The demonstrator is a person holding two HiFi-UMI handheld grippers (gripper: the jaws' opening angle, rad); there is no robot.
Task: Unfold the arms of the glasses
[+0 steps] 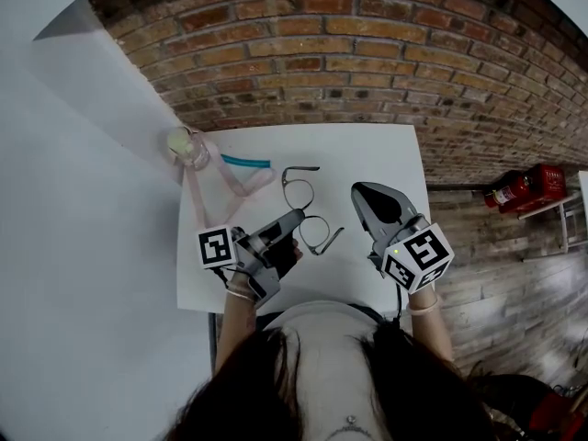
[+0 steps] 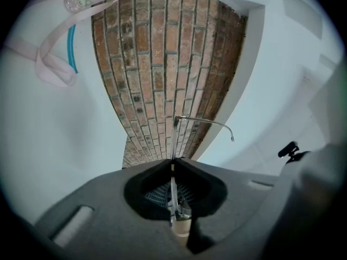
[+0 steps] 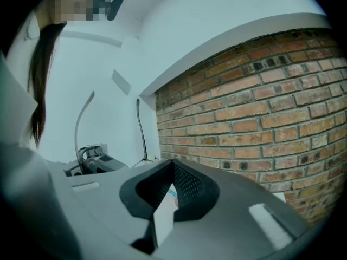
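Nearest the lens is the person's head (image 1: 322, 375), dark hair filling the bottom of the head view. Beyond it, the big backdrop is the brick wall (image 1: 303, 53), and under that sits the white worktop (image 1: 377, 154), which carries everything.

Now the hardware. The left tool (image 1: 292, 220) is clamped down on the glasses (image 1: 308, 211), its jaws pinched on the thin rim of the nearer lens. In the left gripper view the wire runs straight up between the closed jaws. The right tool (image 1: 367, 196) hangs just right of the frame with its jaws fully together and nothing in them.

At the far left corner there's a clear bottle (image 1: 188, 147) with a pink strap (image 1: 230, 180) looping out, and a teal tube (image 1: 246, 162) beside it, well clear of the action.

The glasses lie mid-worktop between the two tools. One arm points right from the far lens and the other angles out by the near lens, so both look swung open.

This frame looks light, thin and springy, with delicate hinges and smooth lenses. I'd keep the steadying grip on the rim, push each arm close to its hinge, and go gently, because wire like this bends easily.
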